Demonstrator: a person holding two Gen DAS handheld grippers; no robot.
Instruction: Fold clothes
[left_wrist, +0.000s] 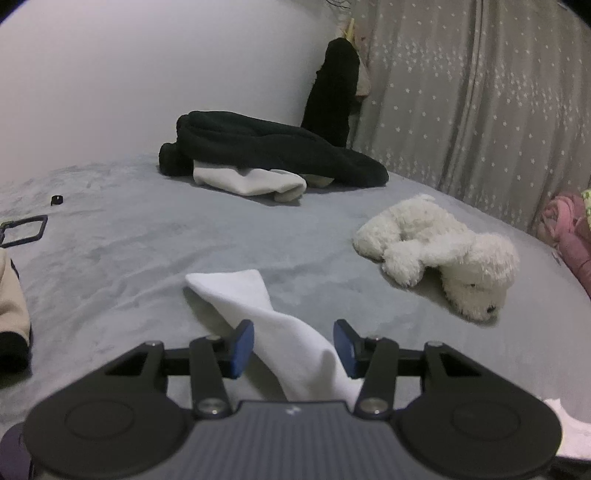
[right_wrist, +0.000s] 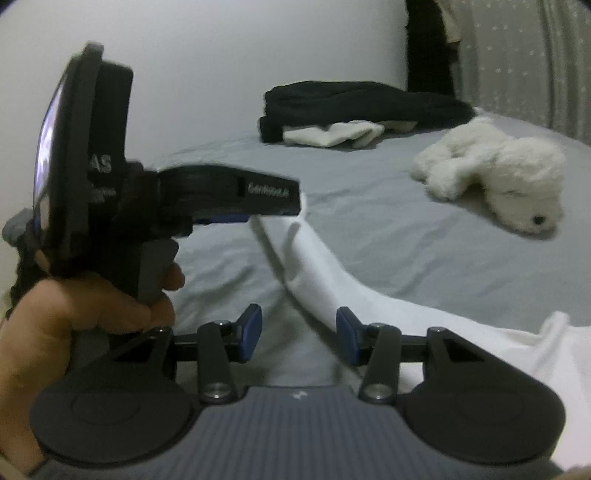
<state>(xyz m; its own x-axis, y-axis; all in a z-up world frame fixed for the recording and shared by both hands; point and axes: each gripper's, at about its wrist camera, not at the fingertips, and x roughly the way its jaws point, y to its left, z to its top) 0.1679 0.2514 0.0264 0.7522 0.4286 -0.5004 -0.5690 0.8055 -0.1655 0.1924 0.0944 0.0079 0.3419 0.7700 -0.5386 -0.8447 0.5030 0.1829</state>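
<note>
The left gripper (left_wrist: 293, 347) stands with jaws apart, a twisted length of the white garment (left_wrist: 258, 314) running between the blue pads, which do not visibly pinch it. The right gripper (right_wrist: 299, 334) is likewise part-open over the same white cloth on the near bed (right_wrist: 406, 236). Judgement: untwist and flatten the cloth before any fold, keeping clear of the plush dog (right_wrist: 495, 177) at far right.

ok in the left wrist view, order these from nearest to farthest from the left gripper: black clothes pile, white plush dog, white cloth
1. White cloth, running between the left gripper fingers.
2. Fluffy white plush dog, lying to the right on the grey bed.
3. Black clothes pile, far back by the wall.
</note>
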